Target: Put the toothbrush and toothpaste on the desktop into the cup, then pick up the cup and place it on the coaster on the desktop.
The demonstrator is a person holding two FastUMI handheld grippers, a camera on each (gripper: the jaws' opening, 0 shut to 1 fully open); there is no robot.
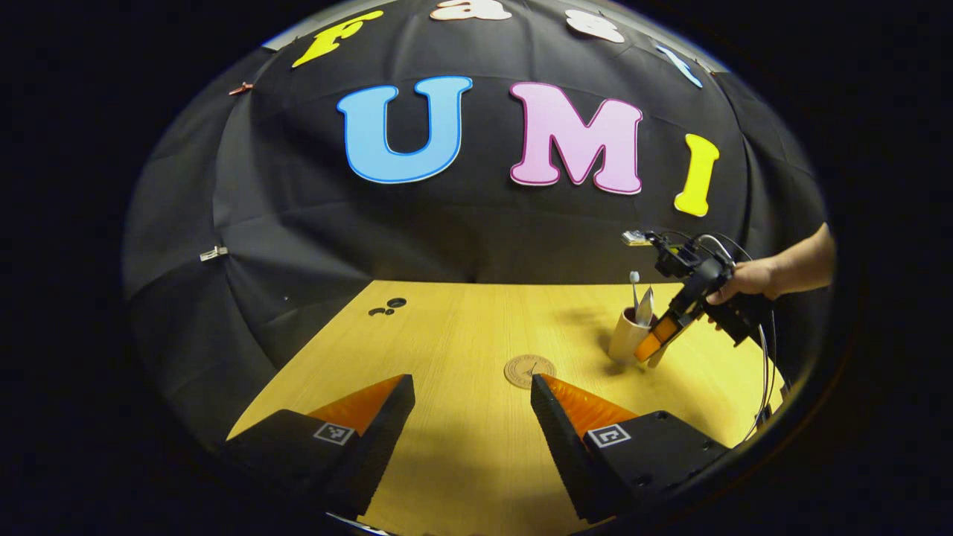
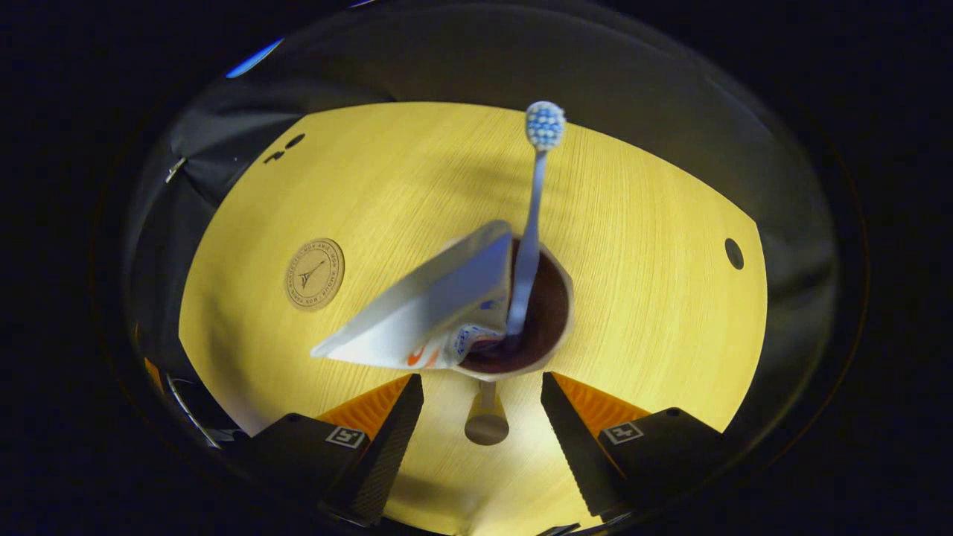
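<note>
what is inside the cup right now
The beige cup with dark inside holds a white toothbrush, bristles up, and a silver toothpaste tube leaning out over the rim. Their lower ends and the cup's bottom are hidden.

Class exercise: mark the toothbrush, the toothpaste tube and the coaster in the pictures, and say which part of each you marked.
toothbrush point(image 2: 544, 124): right gripper view, on the bristled head.
toothpaste tube point(image 2: 424, 309): right gripper view, on the flat body leaning out of the cup.
coaster point(image 2: 314, 274): right gripper view, on the middle of the round disc.
</note>
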